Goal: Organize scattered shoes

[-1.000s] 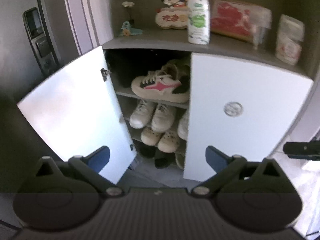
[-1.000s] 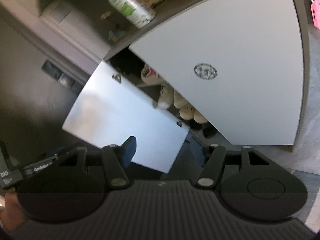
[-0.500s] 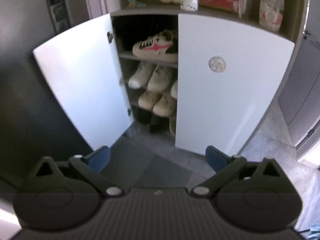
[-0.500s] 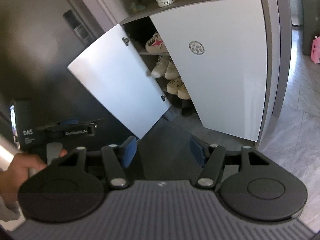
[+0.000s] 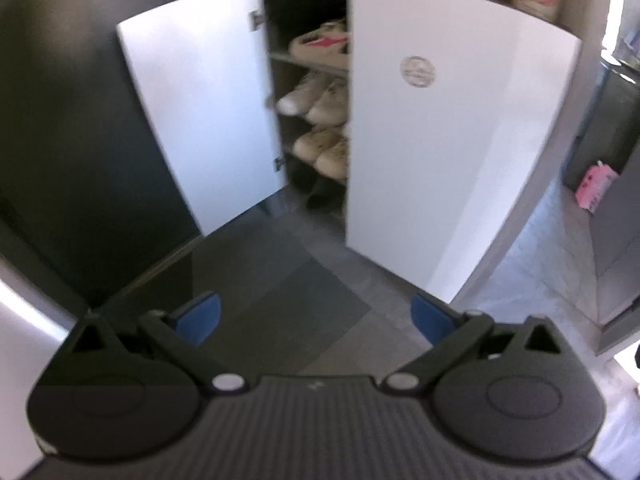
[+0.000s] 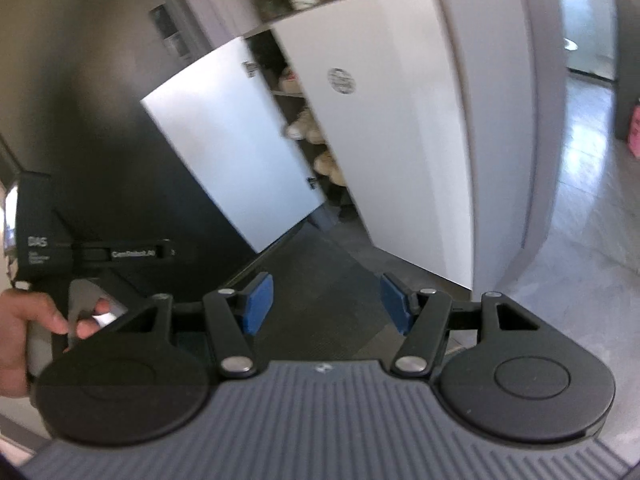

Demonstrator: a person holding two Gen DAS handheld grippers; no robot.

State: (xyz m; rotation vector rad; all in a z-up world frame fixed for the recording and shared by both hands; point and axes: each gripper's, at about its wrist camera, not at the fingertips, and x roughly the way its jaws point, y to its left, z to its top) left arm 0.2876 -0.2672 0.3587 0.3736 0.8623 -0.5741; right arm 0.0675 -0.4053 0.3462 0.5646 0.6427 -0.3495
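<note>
Two claws, both spread wide with nothing between the blue pads: left gripper (image 5: 314, 318) low in its frame above dark floor mat (image 5: 280, 280), right gripper (image 6: 326, 304) likewise. Shoes (image 5: 320, 100) stacked on shelves inside cupboard (image 5: 460, 140), upper centre of frame, seen through the gap beside open left door (image 5: 200, 120). Hand (image 6: 24, 332) at lower left of right view, wrapped round a gripper handle.

Motion-blurred fisheye views, bowed edges, daylight glare at right, dark left side, dim cabinet interior

Cabinet shelves (image 5: 308, 60), shoes (image 5: 320, 42) on them
</note>
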